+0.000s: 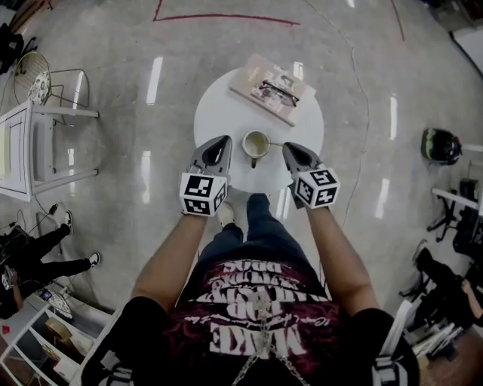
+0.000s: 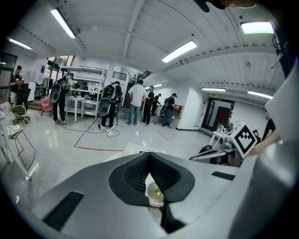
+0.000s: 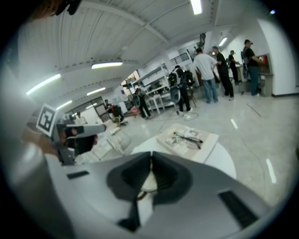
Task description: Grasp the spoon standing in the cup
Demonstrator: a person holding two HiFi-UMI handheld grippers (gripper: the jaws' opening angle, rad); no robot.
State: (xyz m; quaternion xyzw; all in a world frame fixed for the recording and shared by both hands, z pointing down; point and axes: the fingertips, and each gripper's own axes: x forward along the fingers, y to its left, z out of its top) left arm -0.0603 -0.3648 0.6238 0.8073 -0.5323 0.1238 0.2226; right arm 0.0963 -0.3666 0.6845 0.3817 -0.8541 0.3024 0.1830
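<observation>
Fingers (image 1: 217, 152) closed, flanking cup (image 1: 256, 145) — spoon (image 1: 275, 144) between, untouched

I see grey, wedge-shaped shells on the left gripper (image 1: 224, 140) and right gripper (image 1: 288, 148), each carrying a white cube (image 1: 203, 194) of black square markers. The person wears a black short-sleeved T-shirt (image 1: 256, 317) with white lettering and blue jeans (image 1: 249, 237).

You're standing in a big open lab hall. It has a polished grey floor (image 1: 113, 143) marked with red tape lines (image 1: 226, 16) and long strip lights (image 2: 179, 51) on a ribbed ceiling. By the metal racks (image 2: 86, 70), people (image 2: 138, 95) gather, some wearing backpack rigs (image 2: 103, 106).
</observation>
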